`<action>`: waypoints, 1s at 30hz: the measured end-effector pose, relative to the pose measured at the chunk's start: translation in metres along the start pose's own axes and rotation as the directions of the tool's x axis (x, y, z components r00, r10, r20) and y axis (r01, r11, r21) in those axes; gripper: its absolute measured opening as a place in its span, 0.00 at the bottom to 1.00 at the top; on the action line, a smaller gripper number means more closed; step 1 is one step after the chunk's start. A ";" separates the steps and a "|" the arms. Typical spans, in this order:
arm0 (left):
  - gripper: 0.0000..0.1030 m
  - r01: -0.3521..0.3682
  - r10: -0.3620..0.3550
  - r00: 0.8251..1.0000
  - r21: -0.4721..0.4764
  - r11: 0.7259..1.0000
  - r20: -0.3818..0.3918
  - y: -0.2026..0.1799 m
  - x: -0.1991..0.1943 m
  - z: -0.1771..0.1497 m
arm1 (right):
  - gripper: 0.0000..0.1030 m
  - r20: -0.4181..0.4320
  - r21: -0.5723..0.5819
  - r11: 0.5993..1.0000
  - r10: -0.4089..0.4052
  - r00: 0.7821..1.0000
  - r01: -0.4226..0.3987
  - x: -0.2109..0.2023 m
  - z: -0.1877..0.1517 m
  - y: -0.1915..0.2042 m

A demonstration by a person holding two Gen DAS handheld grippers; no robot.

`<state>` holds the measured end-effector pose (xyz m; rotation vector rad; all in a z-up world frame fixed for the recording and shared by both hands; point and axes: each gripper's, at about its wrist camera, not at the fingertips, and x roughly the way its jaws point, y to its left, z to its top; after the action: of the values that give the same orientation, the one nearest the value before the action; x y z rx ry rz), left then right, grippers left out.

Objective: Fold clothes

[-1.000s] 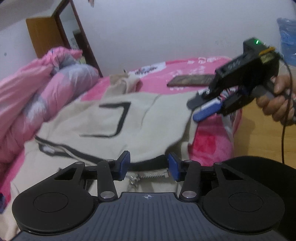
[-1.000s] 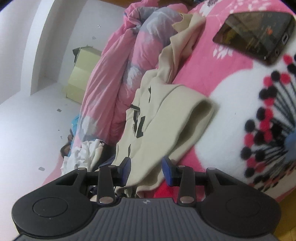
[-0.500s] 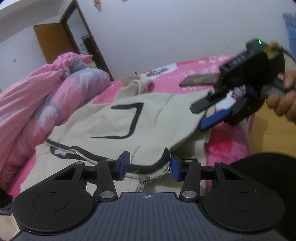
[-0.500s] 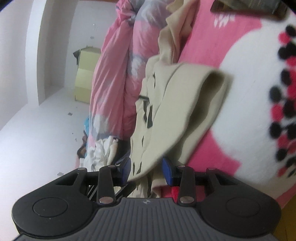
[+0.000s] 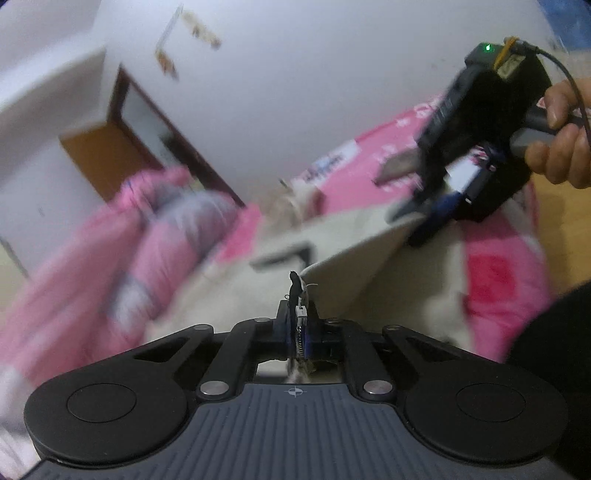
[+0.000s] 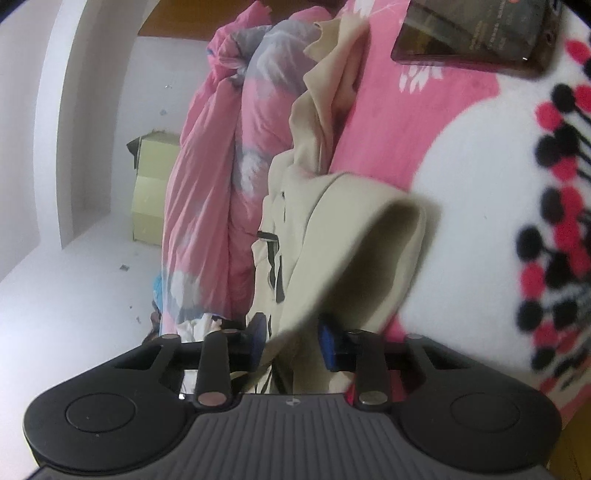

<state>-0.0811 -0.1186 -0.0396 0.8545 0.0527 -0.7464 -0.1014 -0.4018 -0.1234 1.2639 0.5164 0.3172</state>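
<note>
A beige jacket (image 5: 354, 258) with black trim lies spread on the pink bed. My left gripper (image 5: 300, 332) is shut on its zipper edge, and the metal teeth show between the blue pads. The picture is blurred. My right gripper (image 5: 417, 225), held by a hand (image 5: 565, 140), sits at the jacket's far right corner. In the right wrist view the jacket (image 6: 351, 236) hangs as a loose fold. Its edge runs between the blue pads of my right gripper (image 6: 291, 336). Those jaws are closing and still stand apart around the cloth.
A rolled pink and grey duvet (image 6: 207, 177) lies along the far side of the bed. A dark phone (image 6: 476, 33) rests on the pink flowered bed cover (image 6: 461, 192). A pale green box (image 6: 151, 192) stands by the white wall. A wooden door (image 5: 103, 158) is behind.
My left gripper went from open around the jacket's hem to shut on the zipper edge, and it rolled. The right gripper's jaws narrowed slightly around the cloth fold.
</note>
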 end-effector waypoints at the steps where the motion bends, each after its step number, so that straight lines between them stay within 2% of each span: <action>1: 0.05 -0.005 0.005 1.000 0.019 1.000 0.020 0.007 -0.005 0.008 | 0.12 -0.002 0.001 1.000 0.009 1.000 -0.009 0.002 0.002 0.002; 3: 0.05 0.001 -0.004 0.998 0.056 0.998 0.055 0.015 -0.019 0.020 | 0.10 -0.007 -0.004 0.999 0.034 0.999 -0.034 0.005 0.004 0.006; 5: 0.05 0.041 -0.047 0.997 0.093 0.995 0.067 0.013 -0.032 0.024 | 0.09 -0.013 -0.047 0.998 0.051 0.999 -0.052 0.002 0.002 0.013; 8: 0.05 0.115 -0.119 0.993 0.146 0.983 0.021 -0.007 -0.033 0.013 | 0.08 -0.016 -0.104 0.995 0.007 1.000 -0.009 -0.002 0.002 0.013; 11: 0.05 0.154 -0.149 0.988 0.208 0.966 -0.041 -0.030 -0.025 -0.001 | 0.06 -0.029 -0.108 0.993 -0.059 0.998 0.056 -0.001 0.004 0.008; 14: 0.05 0.163 -0.157 0.987 0.225 0.961 -0.044 -0.035 -0.024 -0.002 | 0.04 -0.021 -0.144 0.985 -0.098 0.995 0.094 -0.005 0.005 0.012; 18: 0.05 0.189 -0.184 0.982 0.153 0.970 -0.048 -0.024 -0.019 -0.002 | 0.04 0.000 -0.191 0.976 -0.109 0.994 0.107 -0.013 0.008 0.021; 21: 0.05 0.200 -0.190 0.979 0.182 0.963 -0.069 -0.034 -0.014 -0.006 | 0.04 0.008 -0.226 0.963 -0.151 0.988 0.149 -0.013 0.008 0.021; 25: 0.05 0.214 -0.201 0.976 0.186 0.959 -0.089 -0.048 -0.012 -0.015 | 0.04 0.038 -0.314 0.924 -0.216 0.976 0.217 -0.012 -0.001 0.025; 30: 0.05 0.208 -0.198 0.977 0.137 0.969 -0.079 -0.046 -0.010 -0.016 | 0.05 0.081 -0.395 0.882 -0.245 0.966 0.256 -0.018 -0.003 0.034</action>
<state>-0.1131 -0.1212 -0.0774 1.0217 0.1470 -0.9233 -0.1163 -0.3988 -0.0881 0.7874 0.5508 0.1738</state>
